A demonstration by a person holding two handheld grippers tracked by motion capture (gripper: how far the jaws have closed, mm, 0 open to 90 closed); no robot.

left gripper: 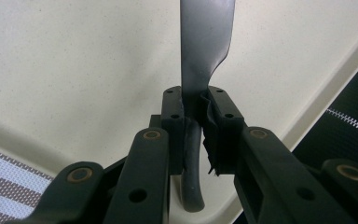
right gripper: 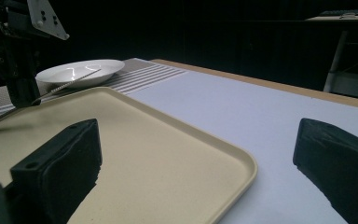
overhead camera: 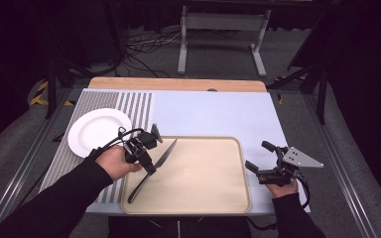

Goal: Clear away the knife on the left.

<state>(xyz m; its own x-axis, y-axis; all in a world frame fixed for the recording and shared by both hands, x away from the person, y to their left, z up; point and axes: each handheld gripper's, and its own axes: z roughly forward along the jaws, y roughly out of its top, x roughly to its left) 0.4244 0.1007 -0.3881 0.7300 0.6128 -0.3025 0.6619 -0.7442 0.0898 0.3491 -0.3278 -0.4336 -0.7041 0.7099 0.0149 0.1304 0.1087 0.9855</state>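
My left gripper (overhead camera: 146,157) has its jaws clamped on a black knife (overhead camera: 154,169), pinching it where the handle runs into the blade, as the left gripper view shows with the knife (left gripper: 200,70) squeezed between both pads. The knife lies slantwise over the left part of the beige tray (overhead camera: 213,198), handle end pointing to the near left corner, blade tip pointing far and right. In the right gripper view its handle end seems to touch the tray surface while the blade slopes upward, so I judge it half lifted, though I cannot be sure

My right gripper (overhead camera: 261,159) hovers at the right edge of the tray, well apart from the knife, its 2 jaws spread wide with nothing between them

As I read it, the grasp is made; what is left is to carry the knife off the tray, likely towards the white plate (overhead camera: 92,134) on the striped placemat (overhead camera: 139,106) at the far left, and set it down. The plate holds nothing yet
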